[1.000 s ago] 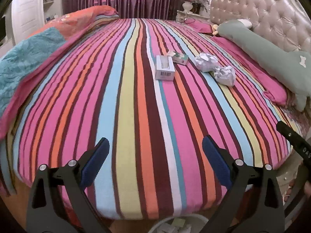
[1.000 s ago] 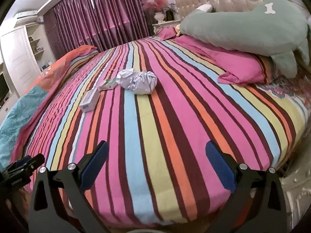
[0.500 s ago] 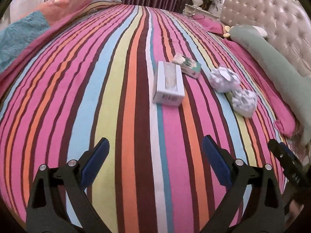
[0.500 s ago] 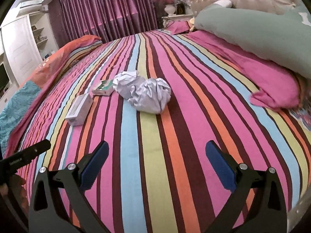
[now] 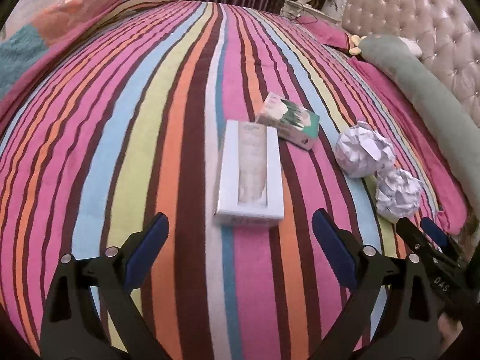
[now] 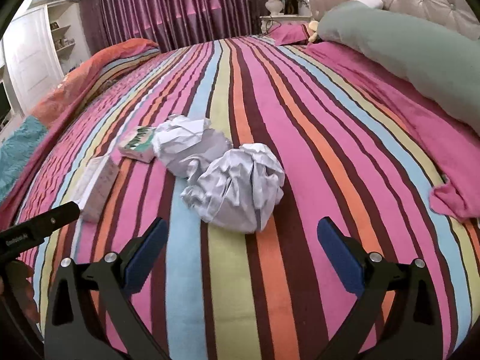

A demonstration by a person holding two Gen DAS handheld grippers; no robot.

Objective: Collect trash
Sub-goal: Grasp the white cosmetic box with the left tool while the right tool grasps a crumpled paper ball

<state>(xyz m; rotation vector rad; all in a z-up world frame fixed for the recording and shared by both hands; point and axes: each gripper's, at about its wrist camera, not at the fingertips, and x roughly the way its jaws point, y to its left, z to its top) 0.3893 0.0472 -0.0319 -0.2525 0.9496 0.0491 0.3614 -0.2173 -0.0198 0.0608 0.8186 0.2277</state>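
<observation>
Trash lies mid-bed on the striped blanket (image 5: 120,126): two boxes, a white box (image 5: 250,177) touching a green-printed box (image 5: 289,121), and two crumpled paper balls, one (image 6: 237,187) nearer than the other (image 6: 187,144). Left gripper (image 5: 240,246) and right gripper (image 6: 240,249) hover with fingers spread apart, nothing between.

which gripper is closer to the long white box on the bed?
Left. The left gripper is open just short of the white box, lined up with it. The right gripper faces the nearer crumpled paper ball, the box off to its left.
</observation>
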